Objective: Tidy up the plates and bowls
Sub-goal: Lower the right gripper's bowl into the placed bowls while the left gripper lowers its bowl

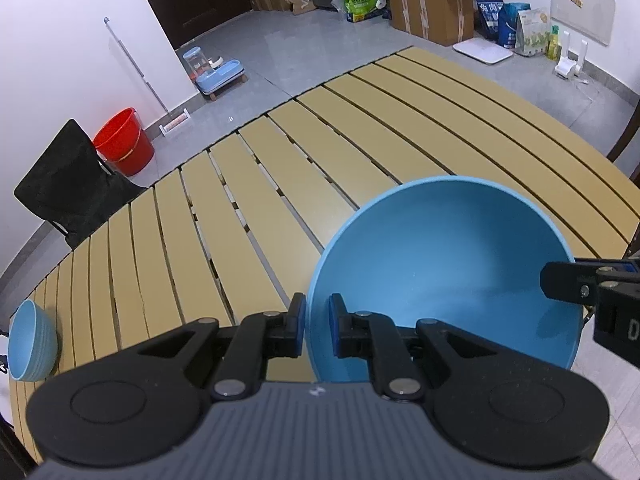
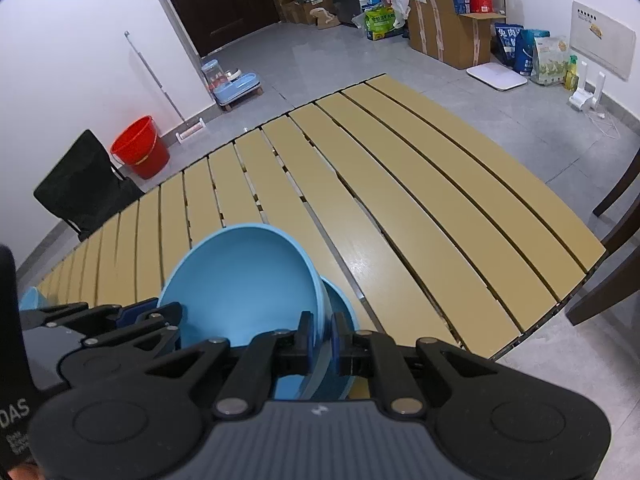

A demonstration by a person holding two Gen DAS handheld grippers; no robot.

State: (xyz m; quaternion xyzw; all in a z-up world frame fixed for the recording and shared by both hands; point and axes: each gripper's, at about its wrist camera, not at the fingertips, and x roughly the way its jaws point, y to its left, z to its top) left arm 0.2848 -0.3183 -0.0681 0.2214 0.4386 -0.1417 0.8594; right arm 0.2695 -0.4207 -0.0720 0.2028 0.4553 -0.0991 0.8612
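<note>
A large blue bowl (image 1: 448, 264) hangs tilted over the near edge of the slatted tan table (image 1: 248, 208), held from both sides. My left gripper (image 1: 318, 314) is shut on its left rim. My right gripper (image 1: 560, 284) clamps the opposite rim. In the right wrist view the same large blue bowl (image 2: 244, 284) fills the lower middle, with my right gripper (image 2: 322, 330) shut on its right rim and my left gripper (image 2: 150, 312) on its left rim. A second blue dish (image 2: 345, 308) shows just under and right of the bowl. A small blue bowl (image 1: 32, 340) stands at the table's far left.
Beyond the table's left corner are a black folding chair (image 1: 68, 188) and a red bucket (image 1: 124, 140). Dark wooden chair legs (image 2: 612, 280) stand off the right end. Cardboard boxes (image 1: 432, 12) and bags line the far wall. The table's slats (image 2: 420, 216) stretch away ahead.
</note>
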